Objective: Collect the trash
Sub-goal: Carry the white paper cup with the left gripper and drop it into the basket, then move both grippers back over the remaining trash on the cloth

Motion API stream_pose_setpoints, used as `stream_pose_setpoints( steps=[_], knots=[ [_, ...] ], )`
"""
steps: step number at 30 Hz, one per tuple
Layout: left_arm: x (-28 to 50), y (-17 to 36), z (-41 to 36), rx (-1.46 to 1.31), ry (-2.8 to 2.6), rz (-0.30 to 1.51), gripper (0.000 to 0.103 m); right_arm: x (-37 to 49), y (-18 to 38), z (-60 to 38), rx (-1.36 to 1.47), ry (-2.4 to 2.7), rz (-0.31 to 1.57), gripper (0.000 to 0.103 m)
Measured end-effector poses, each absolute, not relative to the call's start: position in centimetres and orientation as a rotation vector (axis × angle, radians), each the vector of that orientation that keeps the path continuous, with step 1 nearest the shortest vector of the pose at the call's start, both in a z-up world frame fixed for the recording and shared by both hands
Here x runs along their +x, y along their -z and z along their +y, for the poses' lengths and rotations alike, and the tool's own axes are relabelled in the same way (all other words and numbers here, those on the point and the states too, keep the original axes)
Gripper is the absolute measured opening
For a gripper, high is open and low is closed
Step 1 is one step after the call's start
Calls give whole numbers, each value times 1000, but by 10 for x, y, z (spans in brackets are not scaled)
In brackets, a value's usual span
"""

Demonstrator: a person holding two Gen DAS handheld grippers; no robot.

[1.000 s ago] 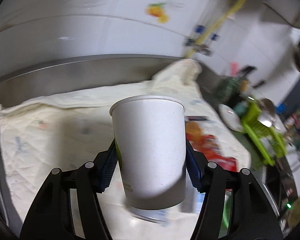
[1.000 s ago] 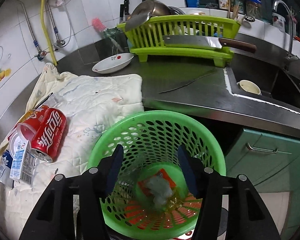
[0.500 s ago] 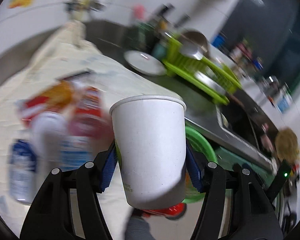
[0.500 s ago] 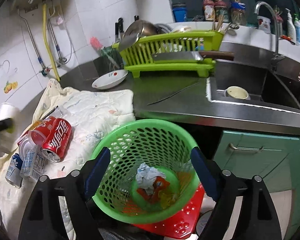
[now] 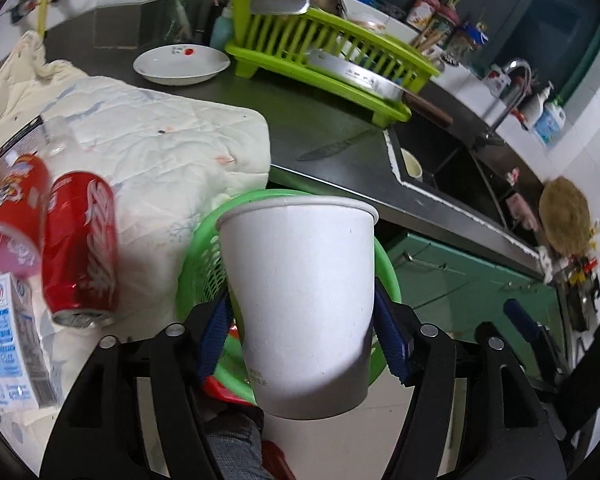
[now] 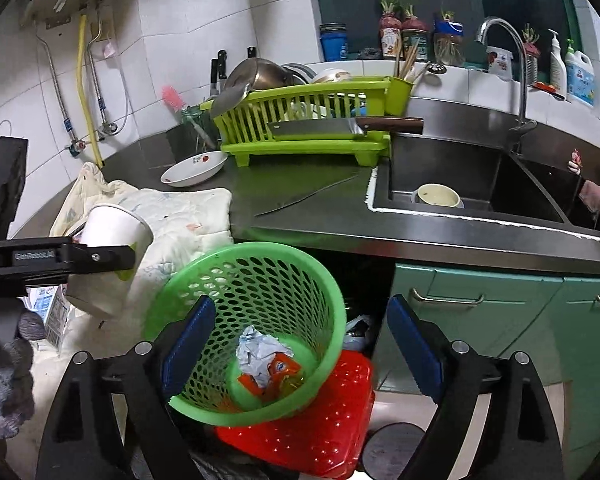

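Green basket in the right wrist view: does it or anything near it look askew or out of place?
Yes. The green basket leans, its base propped on a red plastic stool or crate rather than flat on the floor. On the counter a bare knife lies loose, and a cleaver rests across the front of the dish rack.

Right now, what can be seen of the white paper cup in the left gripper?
The white paper cup is a plain tapered cup with a rolled rim and faint small print low on its side. It looks undented, stands roughly upright with its mouth up, and what it holds is hidden. The left gripper has it between its blue pads, jaws opening. It is off the quilted cloth, with the green perforated plastic basket just beyond it.
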State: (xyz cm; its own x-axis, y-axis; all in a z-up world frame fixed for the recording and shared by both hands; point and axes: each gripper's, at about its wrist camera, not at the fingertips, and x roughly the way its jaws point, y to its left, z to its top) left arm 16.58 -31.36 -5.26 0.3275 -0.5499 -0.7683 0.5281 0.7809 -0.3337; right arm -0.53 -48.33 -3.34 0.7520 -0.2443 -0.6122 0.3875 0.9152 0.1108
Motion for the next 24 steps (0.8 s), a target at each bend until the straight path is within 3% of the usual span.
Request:
stream_pose_setpoints(
  steps=[16, 24],
  knots=[
    [154, 57, -328, 10, 764, 1016, 80, -14, 33, -478, 243, 343, 629, 88],
    [140, 43, -304, 27, 736, 962, 80, -12, 24, -457, 224, 300, 624, 88]
  ],
)
